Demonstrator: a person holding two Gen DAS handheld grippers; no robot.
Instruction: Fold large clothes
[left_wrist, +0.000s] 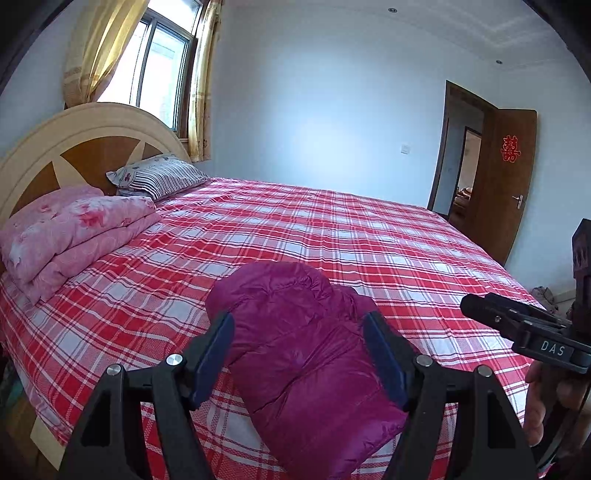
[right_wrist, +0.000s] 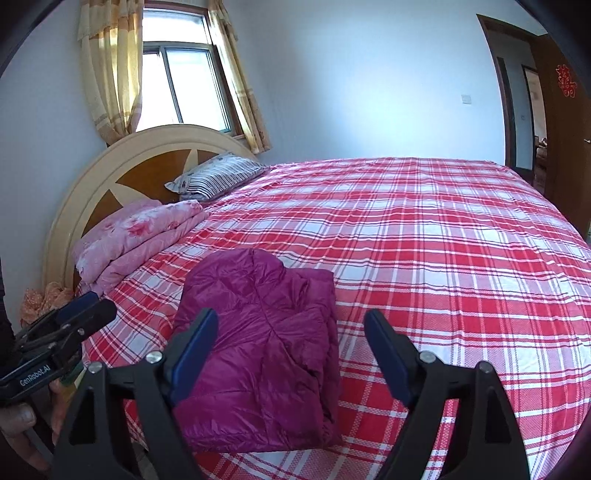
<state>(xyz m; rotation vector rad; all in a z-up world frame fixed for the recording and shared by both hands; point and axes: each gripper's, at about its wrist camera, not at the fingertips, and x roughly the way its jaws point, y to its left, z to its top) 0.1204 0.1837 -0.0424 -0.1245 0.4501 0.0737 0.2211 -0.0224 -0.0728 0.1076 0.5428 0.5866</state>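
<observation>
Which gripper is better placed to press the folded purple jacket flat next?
Probably the left gripper: the purple jacket lies centred between its open fingers. The right gripper is open too, but its view puts the jacket left of centre.

jacket: magenta quilted puffer jacket (right_wrist: 258, 343), folded into a compact bundle
place: flat on the bed's near edge

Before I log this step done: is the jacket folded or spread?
Folded. The jacket lies as a compact layered bundle on the bed, with both grippers open and clear of it.
</observation>
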